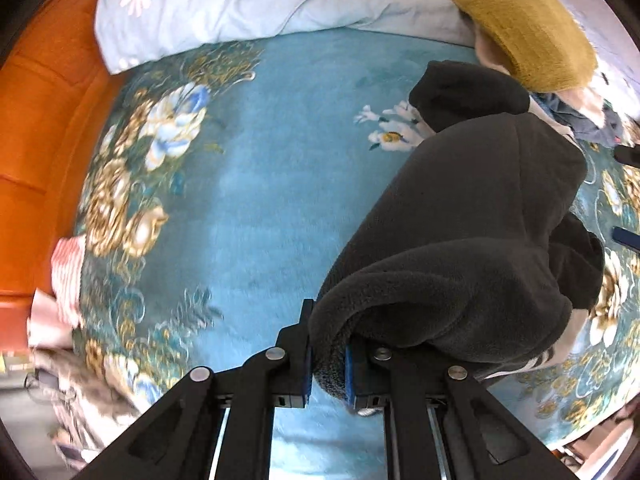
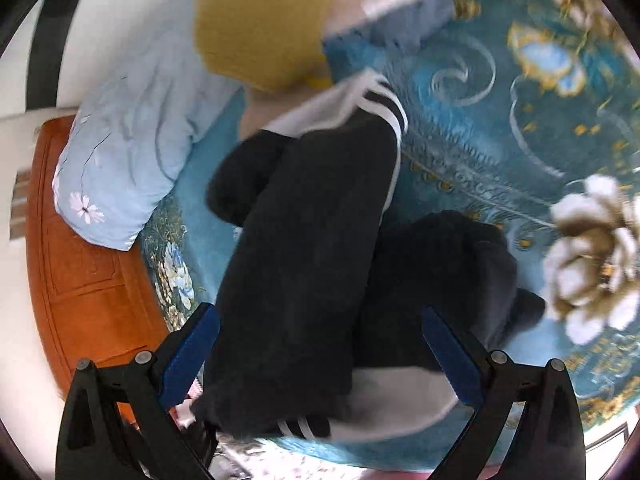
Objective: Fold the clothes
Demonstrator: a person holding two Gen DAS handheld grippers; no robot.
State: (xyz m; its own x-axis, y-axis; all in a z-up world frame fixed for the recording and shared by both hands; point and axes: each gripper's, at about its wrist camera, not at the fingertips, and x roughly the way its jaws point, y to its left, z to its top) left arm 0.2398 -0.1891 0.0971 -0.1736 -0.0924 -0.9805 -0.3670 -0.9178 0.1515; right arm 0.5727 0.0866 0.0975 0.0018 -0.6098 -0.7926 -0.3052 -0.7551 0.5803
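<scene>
left gripper [image 1: 328,364] pinching black fleece top [image 1: 460,240] at a thick fold, right gripper [image 2: 320,364] wide open; soft n floppy, prob grab edges/hem

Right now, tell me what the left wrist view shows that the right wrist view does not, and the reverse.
Only the left wrist view shows the left gripper shut on a fold of the black fleece garment, and a red-and-white striped cloth at the bed's edge.

Only the right wrist view shows the right gripper open, its fingers either side of the garment, and the black-and-white striped cuff.

Both show the garment, the teal floral blanket, the light blue pillow, the mustard knit and the orange wooden frame.
</scene>
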